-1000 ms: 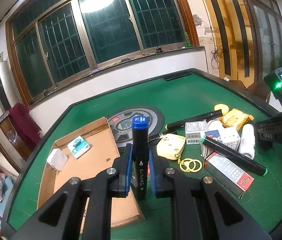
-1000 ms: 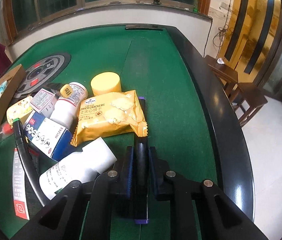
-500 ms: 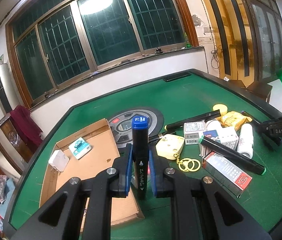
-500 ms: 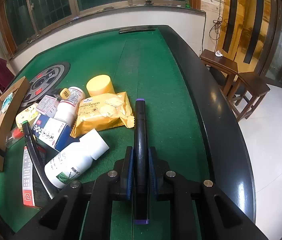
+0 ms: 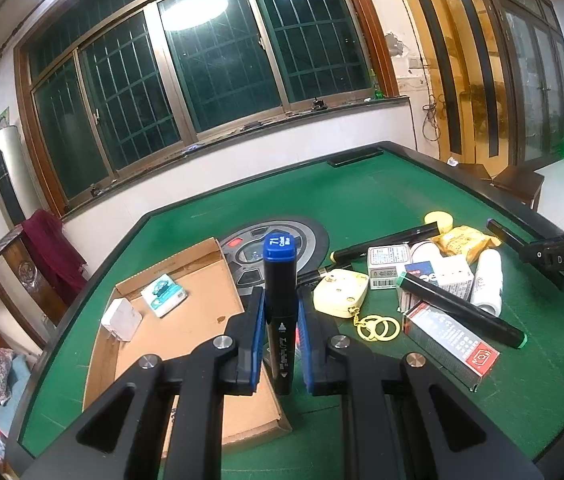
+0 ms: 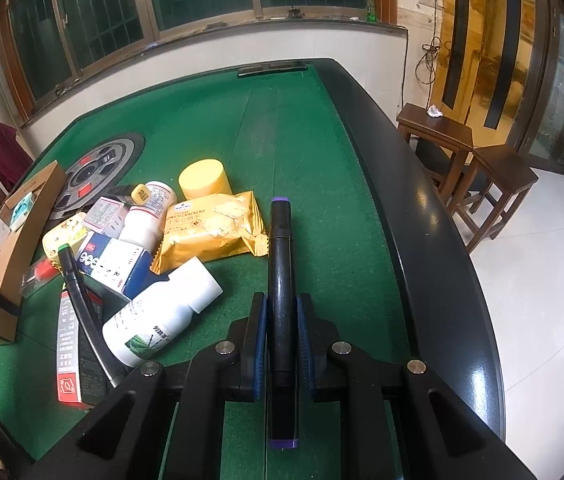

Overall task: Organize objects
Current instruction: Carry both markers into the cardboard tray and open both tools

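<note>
Pinching a blue-capped marker (image 5: 280, 300) upright over the cardboard tray (image 5: 186, 320), the left gripper (image 5: 279, 344) looks ready to drop it there, while the right gripper (image 6: 282, 344) clamps a purple-tipped marker (image 6: 281, 264) lengthwise above the green table (image 6: 314, 152), clear of the clutter.

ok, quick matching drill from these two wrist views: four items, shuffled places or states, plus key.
Items:
1 blue-capped marker
2 purple-capped marker
3 teal packet
4 white bottle

Places or states:
A lying on its side on the felt
B inside the cardboard tray
C clamped in left gripper
D clamped in right gripper

Pairs: 1-C, 2-D, 3-B, 4-A
</note>
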